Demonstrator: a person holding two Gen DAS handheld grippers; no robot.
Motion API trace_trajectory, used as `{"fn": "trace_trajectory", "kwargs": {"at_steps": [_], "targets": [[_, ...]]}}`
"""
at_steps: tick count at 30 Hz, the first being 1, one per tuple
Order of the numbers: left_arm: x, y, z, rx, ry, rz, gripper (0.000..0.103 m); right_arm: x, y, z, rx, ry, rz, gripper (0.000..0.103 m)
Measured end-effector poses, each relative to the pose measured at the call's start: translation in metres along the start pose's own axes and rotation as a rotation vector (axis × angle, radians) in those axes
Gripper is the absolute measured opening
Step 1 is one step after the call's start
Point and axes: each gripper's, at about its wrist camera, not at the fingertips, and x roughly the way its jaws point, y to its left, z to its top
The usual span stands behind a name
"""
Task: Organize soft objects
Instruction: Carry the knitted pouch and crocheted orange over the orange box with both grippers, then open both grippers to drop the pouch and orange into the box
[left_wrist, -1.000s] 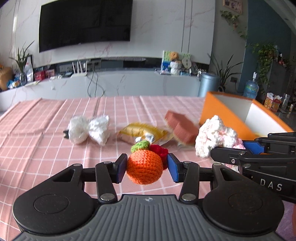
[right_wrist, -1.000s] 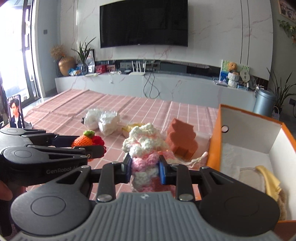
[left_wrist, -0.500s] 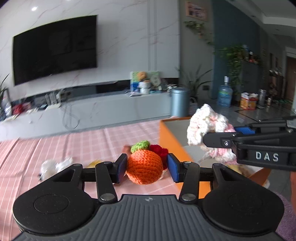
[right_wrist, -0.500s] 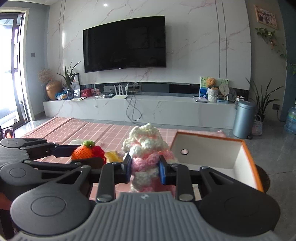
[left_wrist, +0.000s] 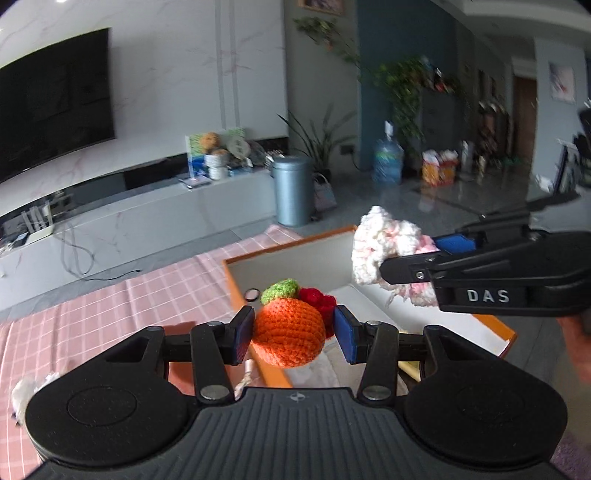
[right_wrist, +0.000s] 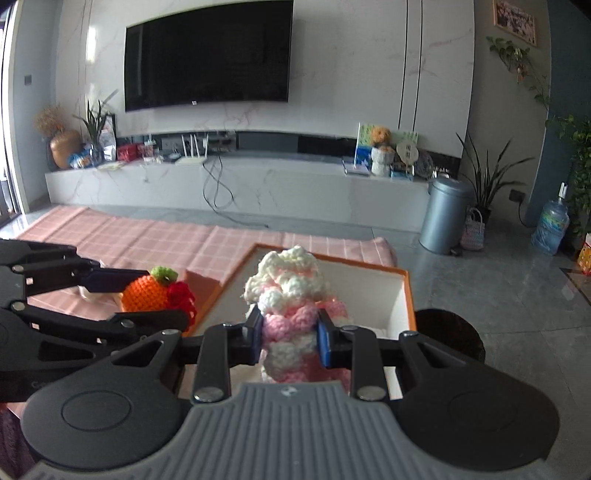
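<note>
**Crocheted items held at the box, both unreleased**

Crocheted orange (left_wrist: 288, 338) was found clamped between the blue pads of the left gripper (left_wrist: 293, 336), its green leaf and red tuft pointing up and forward. It was held in the air at the near-left wall of the orange box (left_wrist: 231, 286), over the rim and not clearly inside the opening. The pink-and-white crochet piece (right_wrist: 291, 317) was found clamped at its pink waist by the right gripper (right_wrist: 289, 338), its long axis upright, white top above the jaws and pink-white base below. It was held over the box interior, further in than the orange.

The coming move was judged to be a release into the box. The right gripper was judged the nearer to a clean drop, the open white floor lying directly below and ahead of it; the left was judged to need a short shift toward the box centre first.

Inside the box, a pale cloth-like lining and a yellow item at the near edge were partly seen; their nature could not be told. A pink checked cloth (right_wrist: 155, 243) was noted under the box, with a white bundle (left_wrist: 22, 393) lying well apart at the left edge.
</note>
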Motion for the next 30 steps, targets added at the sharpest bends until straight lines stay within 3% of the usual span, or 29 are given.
{"fn": "trace_trajectory", "kwargs": {"at_steps": [17,30], "targets": [[0.083,-0.037,-0.012,0.332,0.153,-0.04,0.053,0.109,-0.032,-0.001,-0.181,0.246,-0.028,0.028],[0.116,-0.039,-0.029,0.393,0.271,-0.113,0.055,0.142,-0.031,-0.012,-0.233,0.391,0.014,0.034]]}}
